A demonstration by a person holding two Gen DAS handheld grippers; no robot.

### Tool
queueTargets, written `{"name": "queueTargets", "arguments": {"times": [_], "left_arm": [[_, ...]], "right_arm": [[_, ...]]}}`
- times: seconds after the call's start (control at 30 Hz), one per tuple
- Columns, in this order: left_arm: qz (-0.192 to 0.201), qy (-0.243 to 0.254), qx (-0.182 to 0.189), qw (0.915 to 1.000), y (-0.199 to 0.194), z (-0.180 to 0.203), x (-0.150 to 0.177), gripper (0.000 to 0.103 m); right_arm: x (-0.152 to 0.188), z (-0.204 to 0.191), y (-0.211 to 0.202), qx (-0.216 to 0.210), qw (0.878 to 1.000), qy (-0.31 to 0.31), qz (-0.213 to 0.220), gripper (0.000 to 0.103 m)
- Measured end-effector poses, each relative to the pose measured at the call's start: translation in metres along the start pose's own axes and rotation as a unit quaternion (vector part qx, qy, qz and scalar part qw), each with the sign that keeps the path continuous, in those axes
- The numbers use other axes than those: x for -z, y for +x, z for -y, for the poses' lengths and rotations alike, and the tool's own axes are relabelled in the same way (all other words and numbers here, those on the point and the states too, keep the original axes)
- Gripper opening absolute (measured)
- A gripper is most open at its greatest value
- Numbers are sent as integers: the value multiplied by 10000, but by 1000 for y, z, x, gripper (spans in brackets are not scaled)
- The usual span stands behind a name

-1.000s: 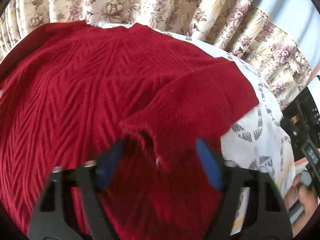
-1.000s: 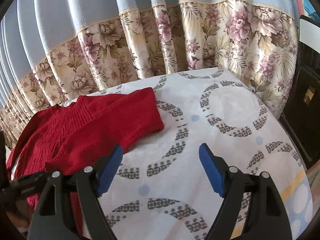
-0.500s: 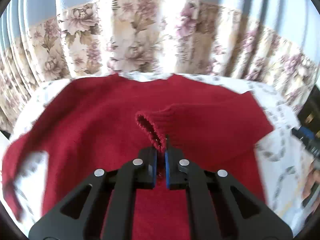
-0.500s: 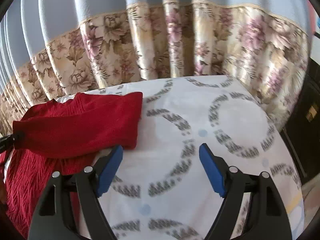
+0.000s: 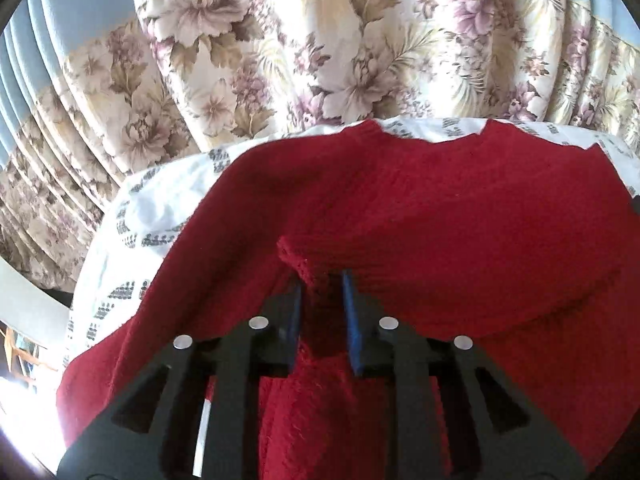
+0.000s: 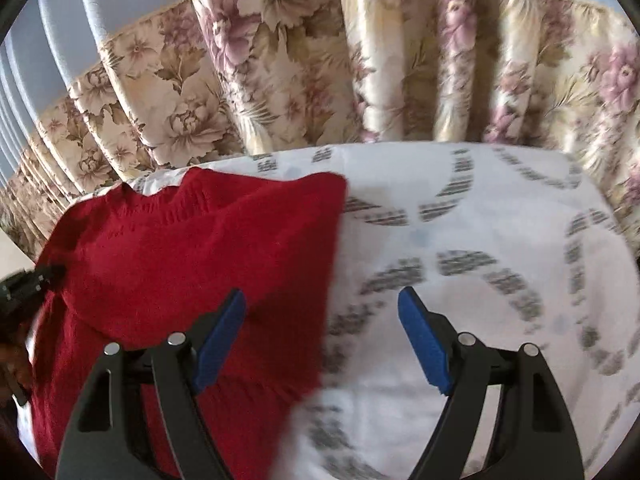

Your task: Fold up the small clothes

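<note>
A red knit sweater (image 5: 460, 208) lies spread on a white sheet with grey ring patterns (image 6: 480, 240). Its sleeve is folded across the body, and the sleeve's cuff (image 5: 298, 254) sticks up between the blue pads of my left gripper (image 5: 321, 280). The jaws are opening, with the knit still filling the narrow gap between them. My right gripper (image 6: 322, 292) stands open over the sweater's (image 6: 192, 248) right edge, one pad above the red knit, the other above the bare sheet, nothing between them. The left gripper (image 6: 28, 284) shows at the far left of the right wrist view.
A floral curtain with a blue top (image 5: 320, 40) hangs close behind the far edge of the sheet (image 5: 132, 216). Bare sheet stretches to the right of the sweater. Bright light and a pale ledge lie beyond the left edge.
My left gripper closed on the sleeve cuff and carried it leftward across the sweater's body; its jaws now stand slightly apart. My right gripper slid left over the sweater's edge, still open.
</note>
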State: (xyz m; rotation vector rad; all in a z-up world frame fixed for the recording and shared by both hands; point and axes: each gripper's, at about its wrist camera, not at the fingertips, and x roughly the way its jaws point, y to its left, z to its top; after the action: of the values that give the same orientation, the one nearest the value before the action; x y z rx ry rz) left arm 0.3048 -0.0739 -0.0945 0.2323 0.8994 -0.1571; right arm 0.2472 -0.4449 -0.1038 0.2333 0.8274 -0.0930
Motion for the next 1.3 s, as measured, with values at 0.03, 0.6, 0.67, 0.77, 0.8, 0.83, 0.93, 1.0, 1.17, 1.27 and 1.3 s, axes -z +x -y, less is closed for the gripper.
{"name": "queueTargets", "arguments": {"times": [0.03, 0.6, 0.67, 0.77, 0.8, 0.83, 0.93, 1.0, 1.17, 1.27, 1.3], "left_arm": [[-17, -29, 19, 10000, 2, -2, 0, 22], [-227, 169, -707, 9971, 36, 2, -15, 33], [-201, 94, -806, 9965, 34, -5, -15, 51], [-124, -200, -623, 9978, 29, -24, -11, 70], [-118, -331, -490, 9982, 26, -31, -9, 70], [-62, -405, -354, 9985, 20, -36, -7, 70], [119, -374, -250, 9989, -4, -42, 5, 80], [256, -477, -167, 9984, -20, -48, 15, 88], [480, -916, 160, 9945, -71, -72, 70, 93], [583, -741, -226, 9953, -93, -82, 112, 94], [621, -638, -385, 9953, -100, -86, 127, 94]], "right_arm": [[-1, -4, 8, -125, 9999, 33, -99, 79], [-6, -37, 37, 1328, 9863, -971, -132, 58], [-6, -26, 28, 1369, 9873, -807, -66, 67], [-3, -15, 13, 1211, 9902, -692, -71, 70], [-1, -14, 5, 1227, 9898, -728, -13, 72], [2, -15, -5, 1161, 9904, -754, 65, 75], [15, -15, -38, 1018, 9911, -805, 298, 79], [27, -19, -57, 928, 9913, -831, 427, 82], [76, -29, -110, 610, 9914, -881, 756, 88], [106, -38, -130, 275, 9937, -806, 727, 88], [113, -41, -135, 208, 9937, -820, 732, 88]]}}
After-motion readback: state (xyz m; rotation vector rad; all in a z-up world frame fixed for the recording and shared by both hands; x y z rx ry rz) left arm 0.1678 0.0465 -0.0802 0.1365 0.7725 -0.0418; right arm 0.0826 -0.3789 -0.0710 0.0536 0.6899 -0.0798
